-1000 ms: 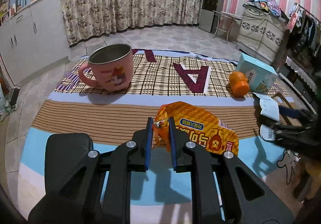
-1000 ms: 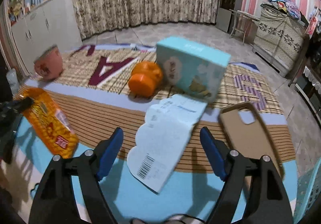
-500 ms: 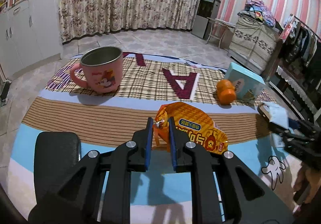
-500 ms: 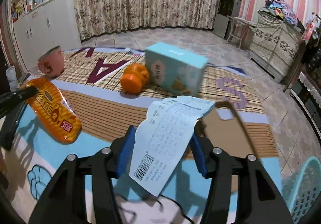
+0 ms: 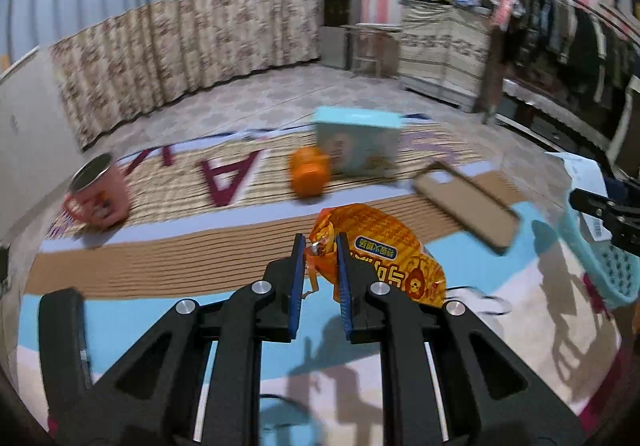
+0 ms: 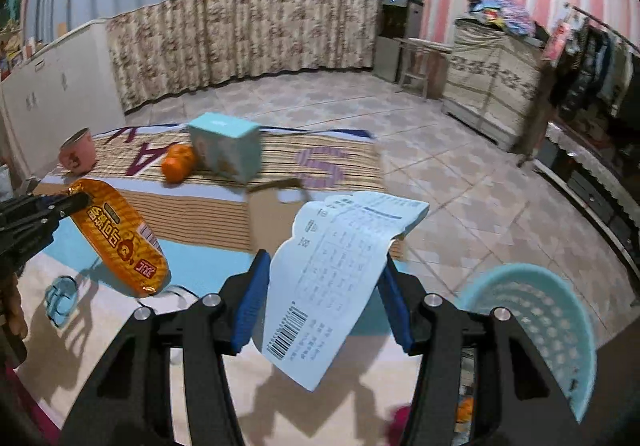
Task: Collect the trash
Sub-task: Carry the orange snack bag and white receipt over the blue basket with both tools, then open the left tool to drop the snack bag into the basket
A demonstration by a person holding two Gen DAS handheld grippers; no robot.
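My left gripper (image 5: 320,242) is shut on the crimped end of an orange snack wrapper (image 5: 384,250), which hangs above the mat. From the right wrist view the same wrapper (image 6: 120,234) dangles at the left, from the left gripper (image 6: 76,202). My right gripper (image 6: 322,274) is shut on a pale blue paper receipt (image 6: 336,266) with a barcode, lifted off the mat. A light blue perforated basket (image 6: 532,326) stands at the lower right, just beside the right gripper. In the left wrist view the basket (image 5: 600,258) and the right gripper with the receipt (image 5: 584,174) are at the right edge.
On the patterned play mat (image 5: 160,246) stand a pink mug (image 5: 100,190), an orange jar (image 5: 308,174) and a light blue box (image 5: 356,142). A tan phone case (image 5: 464,202) lies right of them. Tiled floor (image 6: 460,174), cabinets and a clothes rack surround the mat.
The right gripper closed on the receipt and lifted it off the mat. Both grippers swung to the right with their loads, and the blue basket came into view.
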